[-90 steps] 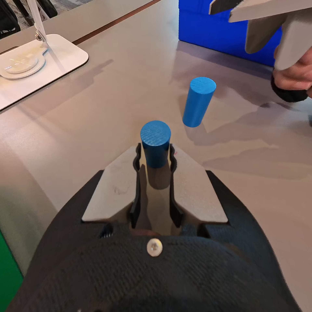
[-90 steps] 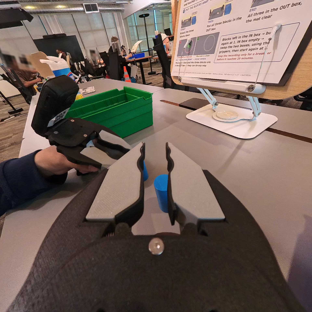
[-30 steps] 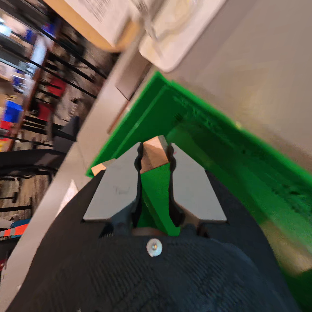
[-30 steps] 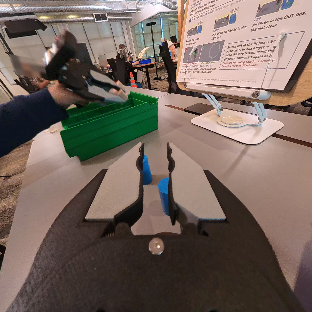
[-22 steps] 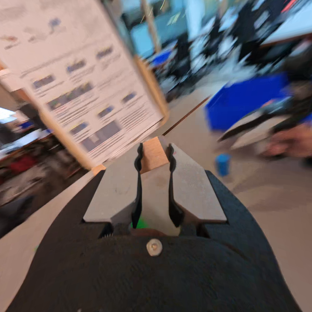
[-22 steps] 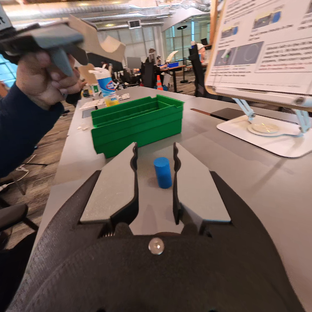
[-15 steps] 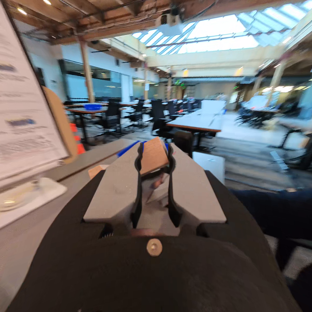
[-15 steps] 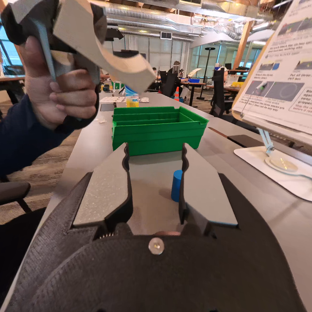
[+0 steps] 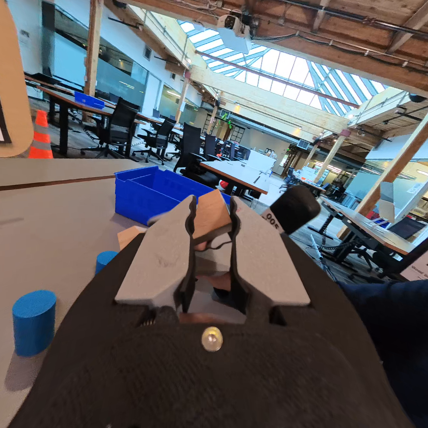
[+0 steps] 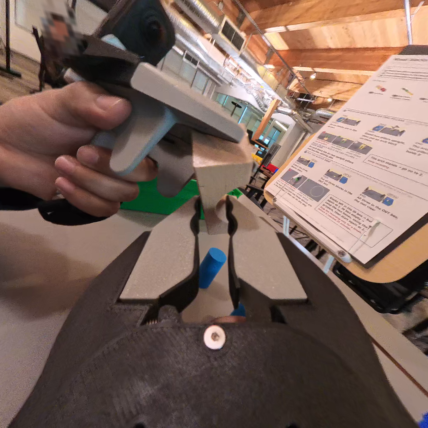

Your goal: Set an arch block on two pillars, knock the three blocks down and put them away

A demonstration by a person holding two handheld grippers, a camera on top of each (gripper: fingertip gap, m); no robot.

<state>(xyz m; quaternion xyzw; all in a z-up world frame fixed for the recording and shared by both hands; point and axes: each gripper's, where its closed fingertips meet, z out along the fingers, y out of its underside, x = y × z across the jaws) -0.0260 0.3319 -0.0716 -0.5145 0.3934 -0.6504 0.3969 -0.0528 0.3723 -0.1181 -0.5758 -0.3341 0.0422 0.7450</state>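
The wooden arch block [image 9: 212, 214] hangs in the air, clenched between the left gripper [image 9: 211, 216] fingers; its lower leg sits between the right gripper [image 10: 212, 216] fingers, contact unclear. Two blue pillars [image 9: 34, 322] stand on the grey table [image 9: 58, 208] at eight o'clock, the blue bin [image 9: 148, 196] at eleven.

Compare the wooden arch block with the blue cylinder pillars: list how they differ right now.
The arch block is pale bare wood with angled faces; the pillars are blue round cylinders. The arch block is off the table, clamped in the left gripper, with the right gripper closing around its lower end; the pillars stand upright on the table, ungripped.
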